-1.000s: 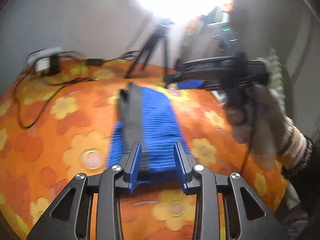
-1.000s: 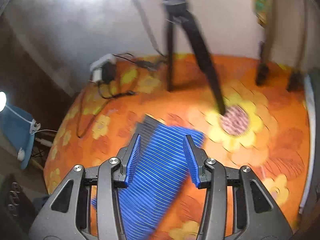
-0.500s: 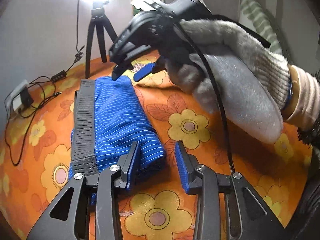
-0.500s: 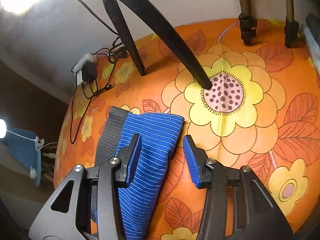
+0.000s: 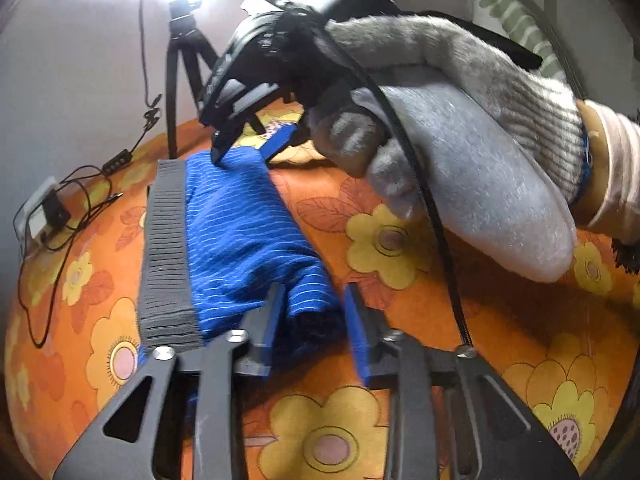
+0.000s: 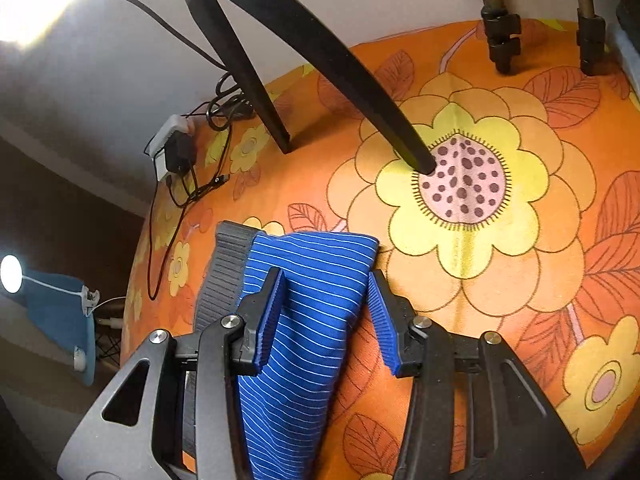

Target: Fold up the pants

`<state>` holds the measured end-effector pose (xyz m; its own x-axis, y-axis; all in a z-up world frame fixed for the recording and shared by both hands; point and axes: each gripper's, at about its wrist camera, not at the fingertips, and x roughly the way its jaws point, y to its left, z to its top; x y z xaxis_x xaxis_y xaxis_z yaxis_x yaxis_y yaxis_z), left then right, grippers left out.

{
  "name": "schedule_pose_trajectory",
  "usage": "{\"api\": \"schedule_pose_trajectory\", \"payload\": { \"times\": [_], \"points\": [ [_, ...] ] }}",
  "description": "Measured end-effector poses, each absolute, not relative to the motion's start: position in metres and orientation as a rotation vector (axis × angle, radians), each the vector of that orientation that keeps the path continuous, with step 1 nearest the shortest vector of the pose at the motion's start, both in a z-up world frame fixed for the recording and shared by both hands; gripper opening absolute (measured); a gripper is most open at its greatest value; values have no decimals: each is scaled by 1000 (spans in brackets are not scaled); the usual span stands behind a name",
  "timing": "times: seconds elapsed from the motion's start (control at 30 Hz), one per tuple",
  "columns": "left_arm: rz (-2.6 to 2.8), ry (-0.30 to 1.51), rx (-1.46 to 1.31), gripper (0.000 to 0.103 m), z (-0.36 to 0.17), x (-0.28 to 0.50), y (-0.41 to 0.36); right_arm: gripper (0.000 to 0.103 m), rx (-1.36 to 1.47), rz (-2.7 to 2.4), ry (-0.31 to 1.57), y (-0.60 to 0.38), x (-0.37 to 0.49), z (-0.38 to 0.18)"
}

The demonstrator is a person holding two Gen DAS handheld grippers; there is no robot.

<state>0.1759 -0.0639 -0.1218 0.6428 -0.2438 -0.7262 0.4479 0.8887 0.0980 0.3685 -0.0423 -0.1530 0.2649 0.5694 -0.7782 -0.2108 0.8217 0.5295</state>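
Note:
The pants (image 5: pixel 240 236) are blue with thin white stripes and a grey ribbed waistband (image 5: pixel 166 252). They lie folded into a narrow bundle on the orange flowered cloth (image 5: pixel 400 320). My left gripper (image 5: pixel 314 320) is open, its jaws either side of the bundle's near right corner. My right gripper (image 6: pixel 326 312) is open over the far right corner of the pants (image 6: pixel 316 276). In the left wrist view, the right gripper (image 5: pixel 252 136) is held by a gloved hand (image 5: pixel 460 152), one finger touching the fabric.
A black tripod (image 6: pixel 304 52) stands on the cloth just beyond the pants, one leg on a big yellow flower (image 6: pixel 464 184). A power adapter and cables (image 6: pixel 176 152) lie at the far left edge. Two more stand legs (image 6: pixel 500 32) are at the far right.
Both grippers have come lower and closer over the pants. The right gripper has settled on the far corner, the left on the near corner. Both stay open.

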Motion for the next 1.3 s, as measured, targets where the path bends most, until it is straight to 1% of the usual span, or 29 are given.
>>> {"api": "schedule_pose_trajectory", "payload": {
  "times": [0.07, 0.13, 0.2, 0.27, 0.3, 0.37, 0.47, 0.73, 0.83, 0.93, 1.07, 1.2, 1.3],
  "points": [
    [-409, 780, 235, 13, -120, 179, -56, 44, 364, 544, 1188, -40, 370, -154],
    [-426, 783, 177, 11, -119, 183, -48, 40, 389, 540, 1185, -41, 372, -155],
    [-438, 776, 143, 10, -117, 183, -41, 26, 412, 536, 1190, -42, 374, -158],
    [-453, 764, 105, 9, -114, 180, -36, 17, 423, 523, 1192, -42, 375, -160],
    [-454, 758, 97, 9, -112, 179, -35, 13, 424, 515, 1189, -42, 375, -160],
    [-464, 738, 72, 8, -105, 175, -30, 10, 437, 508, 1192, -42, 375, -159],
    [-478, 702, 38, 8, -92, 167, -22, 9, 441, 499, 1180, -43, 375, -149],
    [-518, 644, -24, 7, -63, 149, -16, 8, 351, 537, 1083, -39, 355, -82],
    [-541, 622, -22, 6, -54, 142, -25, 8, 325, 526, 1059, -46, 348, -61],
    [-579, 596, -17, 3, -44, 136, -39, 8, 308, 509, 1034, -58, 342, -41],
    [-619, 525, 25, 2, -25, 132, -69, 7, 292, 495, 1001, -82, 334, -14],
    [-627, 528, -28, 2, -28, 141, -84, 7, 254, 473, 981, -101, 327, 1],
    [-610, 565, 3, 2, -45, 148, -93, 7, 213, 459, 992, -110, 329, -5]
  ]
}}
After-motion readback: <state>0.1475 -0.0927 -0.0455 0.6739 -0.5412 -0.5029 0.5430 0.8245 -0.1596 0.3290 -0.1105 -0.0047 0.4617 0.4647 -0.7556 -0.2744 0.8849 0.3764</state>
